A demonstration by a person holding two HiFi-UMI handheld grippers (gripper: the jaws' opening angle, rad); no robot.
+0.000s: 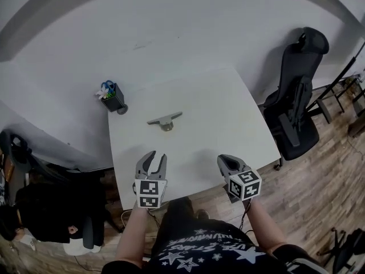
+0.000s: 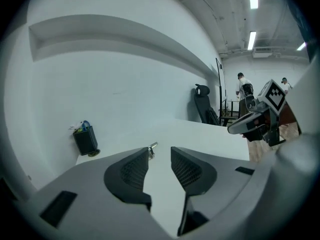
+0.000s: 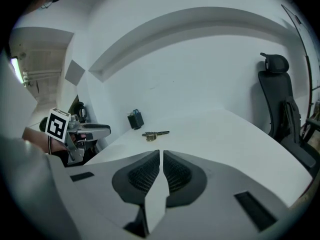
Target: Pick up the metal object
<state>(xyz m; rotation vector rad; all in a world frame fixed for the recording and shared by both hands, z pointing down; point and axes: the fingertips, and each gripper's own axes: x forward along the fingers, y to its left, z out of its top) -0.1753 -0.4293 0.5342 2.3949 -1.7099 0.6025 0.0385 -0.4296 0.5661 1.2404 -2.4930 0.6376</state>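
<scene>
Hovering over the table [image 1: 228, 113], left hand-held gripper [image 1: 158, 154] part-open, right hand-held gripper [image 1: 224, 160] closed, both empty, metal object [image 1: 165, 120] beyond.

1. A white surface [image 1: 228, 119] stands against a plain white wall [image 1: 171, 27].
2. Right of the surface, a black office chair [image 1: 296, 96] stands on a wood-plank floor [image 1: 325, 176].
3. Left of the surface sits another dark chair [image 1: 51, 204].
4. Beyond the surface, strip lights [image 2: 251, 40] glow overhead.

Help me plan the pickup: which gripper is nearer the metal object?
Left. The left gripper sits on the near side of the metal object; the right gripper is farther, off to its right.
</scene>
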